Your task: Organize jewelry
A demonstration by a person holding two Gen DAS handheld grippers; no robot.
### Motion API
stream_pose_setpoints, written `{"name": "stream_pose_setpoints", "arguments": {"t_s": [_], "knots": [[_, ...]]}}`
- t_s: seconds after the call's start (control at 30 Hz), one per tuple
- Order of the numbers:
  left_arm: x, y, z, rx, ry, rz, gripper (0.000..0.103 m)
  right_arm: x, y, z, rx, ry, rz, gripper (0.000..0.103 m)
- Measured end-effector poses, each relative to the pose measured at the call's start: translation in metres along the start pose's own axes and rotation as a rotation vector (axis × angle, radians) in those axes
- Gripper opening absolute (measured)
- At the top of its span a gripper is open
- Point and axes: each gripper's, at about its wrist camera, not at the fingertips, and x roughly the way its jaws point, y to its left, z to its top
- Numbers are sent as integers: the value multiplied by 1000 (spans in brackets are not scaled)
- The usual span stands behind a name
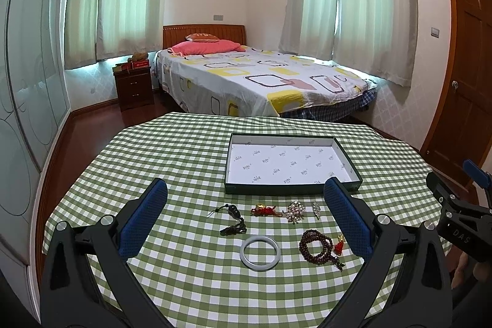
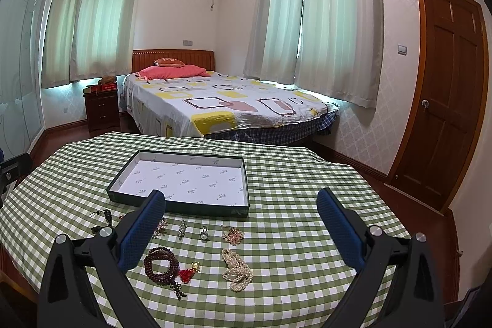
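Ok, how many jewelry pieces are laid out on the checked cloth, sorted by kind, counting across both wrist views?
Bead strings: 2, dark red beads and pearl strand
Bangle: 1
Sparkly brooches: 2, large and small
Corded charms: 2, black and red
Small pieces, kind unclear: 2, ring-like and pink cluster
Total: 9, none in the box

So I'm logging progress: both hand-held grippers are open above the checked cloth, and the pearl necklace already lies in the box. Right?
Not quite. The pearl necklace lies on the checked cloth, in front of the box, which holds no jewelry, as the right wrist view shows. The rest holds: the left hand-held gripper and right hand-held gripper are both open above the cloth.
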Motion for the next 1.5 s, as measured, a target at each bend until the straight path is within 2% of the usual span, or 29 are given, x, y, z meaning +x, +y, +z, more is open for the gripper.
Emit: {"name": "stream_pose_setpoints", "arguments": {"t_s": [1.5], "knots": [[-1, -1, -2, 4, -1, -1, 99, -1, 1, -1, -1, -2, 1, 96]]}}
